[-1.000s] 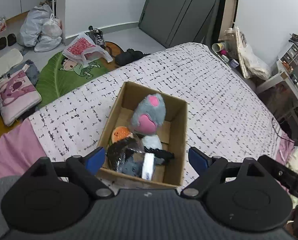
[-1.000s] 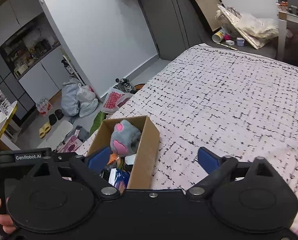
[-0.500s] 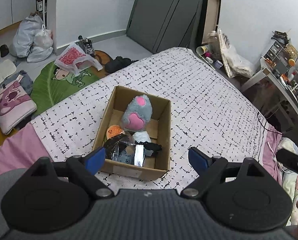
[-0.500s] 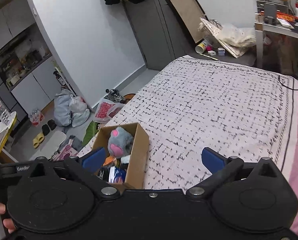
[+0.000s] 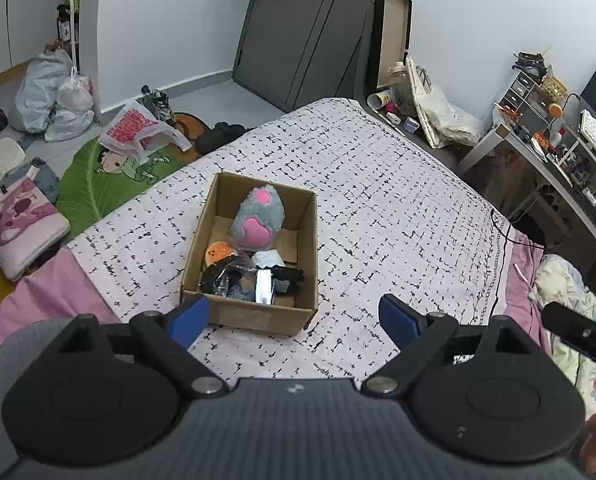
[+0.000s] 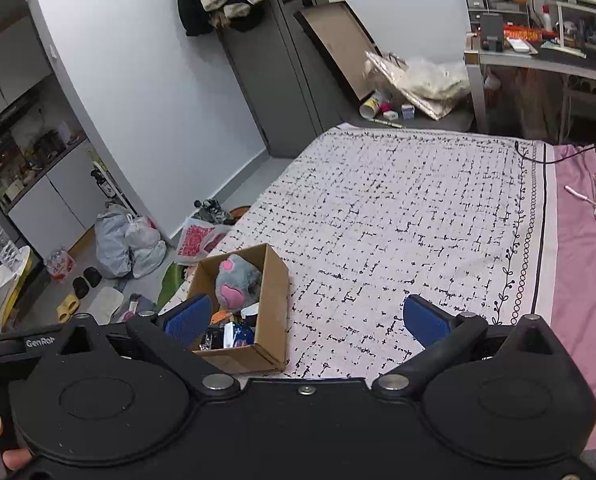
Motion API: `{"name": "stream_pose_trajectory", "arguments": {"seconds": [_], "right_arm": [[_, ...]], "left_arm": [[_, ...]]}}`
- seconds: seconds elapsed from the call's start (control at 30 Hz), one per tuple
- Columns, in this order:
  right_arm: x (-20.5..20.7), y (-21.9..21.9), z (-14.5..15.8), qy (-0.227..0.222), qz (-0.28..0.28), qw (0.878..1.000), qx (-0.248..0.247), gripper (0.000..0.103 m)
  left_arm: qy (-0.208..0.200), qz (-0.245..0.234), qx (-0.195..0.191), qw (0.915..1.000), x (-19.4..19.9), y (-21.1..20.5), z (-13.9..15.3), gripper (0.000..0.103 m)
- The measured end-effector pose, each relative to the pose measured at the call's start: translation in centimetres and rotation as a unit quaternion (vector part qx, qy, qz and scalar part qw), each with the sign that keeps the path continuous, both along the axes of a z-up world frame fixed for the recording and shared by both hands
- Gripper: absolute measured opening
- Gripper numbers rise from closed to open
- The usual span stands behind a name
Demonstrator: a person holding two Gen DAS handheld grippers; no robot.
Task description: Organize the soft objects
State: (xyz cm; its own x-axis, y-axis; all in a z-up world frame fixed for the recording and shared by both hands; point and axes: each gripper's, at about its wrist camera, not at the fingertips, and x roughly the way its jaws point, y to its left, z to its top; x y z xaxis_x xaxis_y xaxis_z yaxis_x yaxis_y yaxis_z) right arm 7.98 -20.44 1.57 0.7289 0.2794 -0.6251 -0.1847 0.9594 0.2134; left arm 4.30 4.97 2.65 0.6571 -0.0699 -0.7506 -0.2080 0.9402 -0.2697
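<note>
A cardboard box (image 5: 309,240) sits on the white patterned bedspread (image 5: 378,200). Inside it lie a grey plush with pink patches (image 5: 257,220), an orange ball (image 5: 217,252), a white soft item (image 5: 269,258) and dark wrapped items (image 5: 233,280). My left gripper (image 5: 293,318) is open and empty, raised above and behind the box's near edge. My right gripper (image 6: 306,318) is open and empty, high over the bed to the right of the box (image 6: 273,300). The plush (image 6: 233,284) shows in the right wrist view too.
A pink sheet (image 5: 37,292) edges the bed at the near left. The floor at left holds a green rug (image 5: 97,176), bags (image 5: 53,96) and a pink cushion (image 5: 17,224). A desk (image 5: 558,160) stands at the right. A black cable (image 6: 538,156) lies near the bed's far right edge.
Both grippers have pulled back and up from the box, which now looks smaller and farther. Both stay open and empty. The box contents have not moved.
</note>
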Motion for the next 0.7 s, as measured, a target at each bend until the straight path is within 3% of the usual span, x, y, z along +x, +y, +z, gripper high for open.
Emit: {"name": "stream_pose_trajectory", "arguments": {"seconds": [0.4,0.7], "right_arm": [[-3.4,-0.1,-0.3,0.006,0.016,1.000,0.014,0.103],[-4.0,-0.3,-0.6,0.013,0.015,1.000,0.014,0.103]], "left_arm": [[-0.021,-0.019,0.039,0.9988,-3.9,-0.8,1.7,0.094],[-0.014,-0.036,0.070,0.9968,-4.8,-1.9,1.6,0.098]]}}
